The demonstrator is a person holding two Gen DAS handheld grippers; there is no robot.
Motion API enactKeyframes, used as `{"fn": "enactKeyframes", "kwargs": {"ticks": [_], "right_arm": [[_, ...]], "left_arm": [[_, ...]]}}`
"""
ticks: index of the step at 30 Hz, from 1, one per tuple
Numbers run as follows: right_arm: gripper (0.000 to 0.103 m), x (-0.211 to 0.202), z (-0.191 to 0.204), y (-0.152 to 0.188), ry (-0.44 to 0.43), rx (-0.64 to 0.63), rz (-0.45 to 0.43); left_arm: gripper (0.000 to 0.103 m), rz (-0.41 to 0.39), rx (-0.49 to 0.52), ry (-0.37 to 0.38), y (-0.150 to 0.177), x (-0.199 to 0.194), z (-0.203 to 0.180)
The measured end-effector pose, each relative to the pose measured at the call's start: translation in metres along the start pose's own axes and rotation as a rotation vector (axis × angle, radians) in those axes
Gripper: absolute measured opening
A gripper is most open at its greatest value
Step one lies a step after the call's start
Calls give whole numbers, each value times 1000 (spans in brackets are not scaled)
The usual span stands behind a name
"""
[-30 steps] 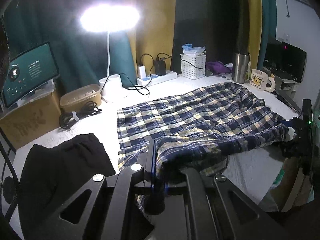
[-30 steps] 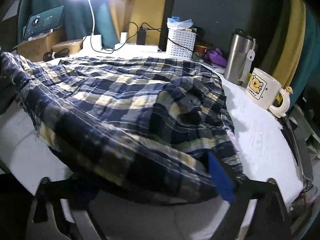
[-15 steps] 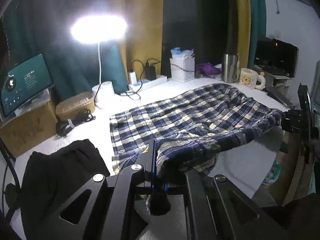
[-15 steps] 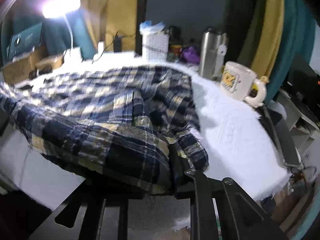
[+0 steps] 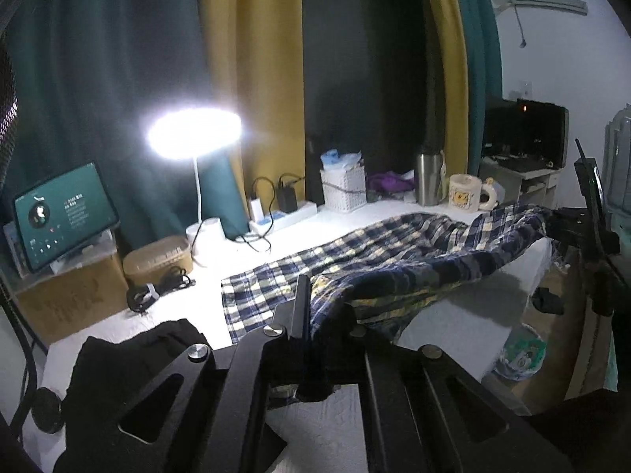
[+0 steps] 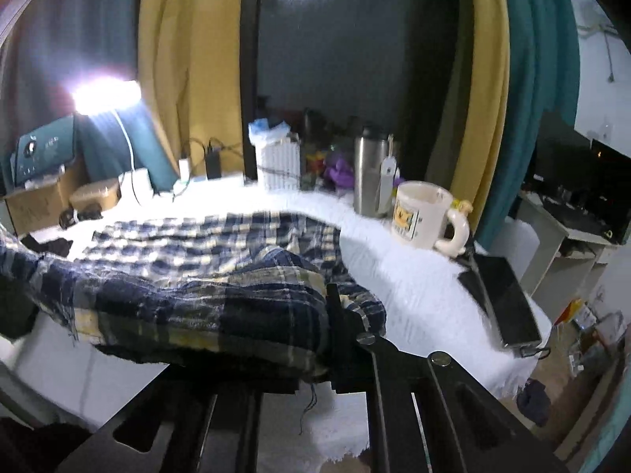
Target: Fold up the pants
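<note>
Teal and mustard curtains point(image 5: 244, 79) behind a glaring desk lamp point(image 5: 194, 138)

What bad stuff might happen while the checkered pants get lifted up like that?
The left gripper and right gripper each pinch only an edge of the plaid pants, so the cloth might slip out. Swinging the fabric back could bump the mug or the steel tumbler close behind it.

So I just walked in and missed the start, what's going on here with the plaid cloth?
A person is folding plaid pants on a white table. The left hand-held gripper and the right hand-held gripper are each shut on the near edge, which hangs lifted off the table while the rest lies flat.
</note>
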State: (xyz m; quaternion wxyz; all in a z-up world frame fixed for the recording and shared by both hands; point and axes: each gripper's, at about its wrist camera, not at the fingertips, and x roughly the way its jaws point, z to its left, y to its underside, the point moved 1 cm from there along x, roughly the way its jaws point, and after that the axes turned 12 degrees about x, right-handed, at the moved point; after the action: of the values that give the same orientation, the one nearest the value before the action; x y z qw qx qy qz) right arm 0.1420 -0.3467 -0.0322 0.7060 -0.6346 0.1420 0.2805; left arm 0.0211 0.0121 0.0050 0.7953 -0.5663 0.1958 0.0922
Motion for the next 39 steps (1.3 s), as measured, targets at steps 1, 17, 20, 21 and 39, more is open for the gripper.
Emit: {"fn": "enactKeyframes", "kwargs": {"ticks": [1,17,20,21,39], "right_arm": [[9,-4,0,-3,-1,-1,-10],[9,-44,-7,-26,-8,8,-106],[9,-50,-8,-25,-12,11,-113],[9,-53,-8,-24,-13,12,-116],[9,-67,-6,-17,-10,-6,-114]], "left_arm": [[2,-13,3,-5,-2,-5,0],[2,-142,54,-54,-35,-56,-12],[2,-150,62,-64,-39,-62,-14],[2,-152,66,-68,-40,-64,-15],[2,-162,65,-77,-47,-58,-11]]}}
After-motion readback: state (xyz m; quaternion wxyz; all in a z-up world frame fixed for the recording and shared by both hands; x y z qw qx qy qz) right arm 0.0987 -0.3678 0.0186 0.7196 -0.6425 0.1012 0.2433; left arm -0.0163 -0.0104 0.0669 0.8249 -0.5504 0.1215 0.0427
